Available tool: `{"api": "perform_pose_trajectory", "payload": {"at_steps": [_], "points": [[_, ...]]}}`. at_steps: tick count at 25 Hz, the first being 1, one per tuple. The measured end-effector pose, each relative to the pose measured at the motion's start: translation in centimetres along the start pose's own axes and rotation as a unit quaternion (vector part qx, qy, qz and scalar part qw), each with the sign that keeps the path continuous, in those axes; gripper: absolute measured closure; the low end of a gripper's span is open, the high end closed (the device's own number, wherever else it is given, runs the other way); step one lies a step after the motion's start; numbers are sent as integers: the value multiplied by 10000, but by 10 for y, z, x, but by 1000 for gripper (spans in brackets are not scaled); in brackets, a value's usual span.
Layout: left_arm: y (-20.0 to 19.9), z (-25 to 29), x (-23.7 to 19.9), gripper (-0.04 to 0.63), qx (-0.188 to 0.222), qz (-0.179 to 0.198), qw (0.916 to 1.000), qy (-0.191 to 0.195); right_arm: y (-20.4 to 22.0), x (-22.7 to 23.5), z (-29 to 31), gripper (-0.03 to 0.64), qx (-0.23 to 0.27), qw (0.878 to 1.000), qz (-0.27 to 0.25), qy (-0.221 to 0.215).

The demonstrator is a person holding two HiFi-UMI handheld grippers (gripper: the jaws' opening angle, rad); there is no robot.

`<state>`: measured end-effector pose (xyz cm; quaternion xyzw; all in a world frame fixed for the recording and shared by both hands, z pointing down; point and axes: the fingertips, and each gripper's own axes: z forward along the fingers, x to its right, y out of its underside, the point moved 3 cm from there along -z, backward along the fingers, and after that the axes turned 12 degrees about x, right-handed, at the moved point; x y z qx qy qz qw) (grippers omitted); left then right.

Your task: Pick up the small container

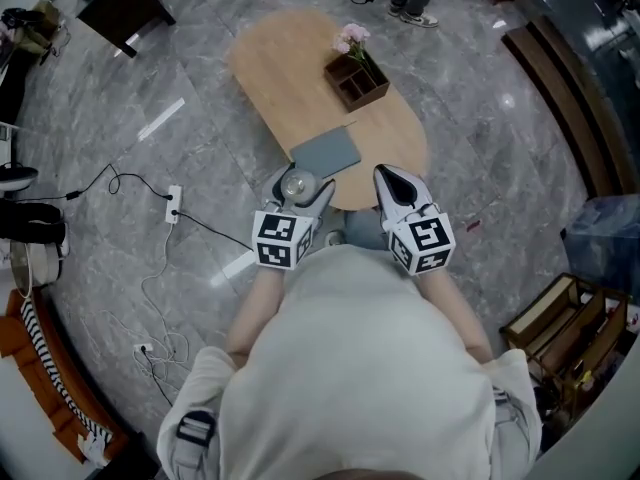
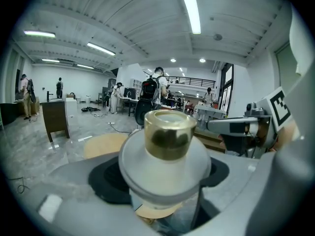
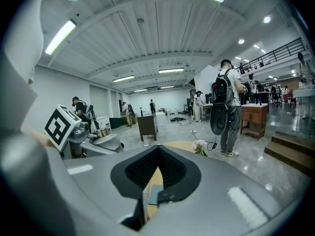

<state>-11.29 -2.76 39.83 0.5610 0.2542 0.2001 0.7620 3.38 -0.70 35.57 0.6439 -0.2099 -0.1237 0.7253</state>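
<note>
Grey marble flooring surrounds an oval wooden bench (image 1: pixel 300 68) in an open hall with strip lighting overhead. Small container (image 2: pixel 170 134): pale rounded body with a gold-coloured cap, upright, clamped between the jaws of the left tongs (image 1: pixel 298 184), with one jaw on each side of the body below the cap. In the head view the container sits over the near edge of the bench, just beside the near corner of a flat grey mat (image 1: pixel 326 152) that lies on the bench. No view shows whether the container base touches the bench. Right tongs (image 1: pixel 386 178): jaws brought together with nothing between them, located at the same near edge, to the right of the container and apart from it, pointing toward the bench. Farther along the bench stands a dark wooden organiser box (image 1: pixel 356 80) with compartments, with pink flowers (image 1: pixel 351 38) at its far-left corner. On the floor to the left lies a white power strip (image 1: pixel 174 204) with a dark cable running from it. Both gripper views show a person wearing a backpack (image 2: pixel 150 90) standing beyond the bench.
</note>
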Motion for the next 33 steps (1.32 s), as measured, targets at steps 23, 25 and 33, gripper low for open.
{"api": "perform_pose_trajectory", "payload": {"at_steps": [23, 25, 33], "points": [[0, -8, 1, 230, 99, -34, 9999, -112, 0, -7, 1, 620, 25, 10000, 25, -93], [-1, -7, 1, 230, 102, -37, 9999, -112, 0, -6, 2, 620, 19, 10000, 25, -81], [-3, -6, -1, 230, 119, -56, 9998, -127, -1, -4, 5, 620, 29, 10000, 29, -60]]}}
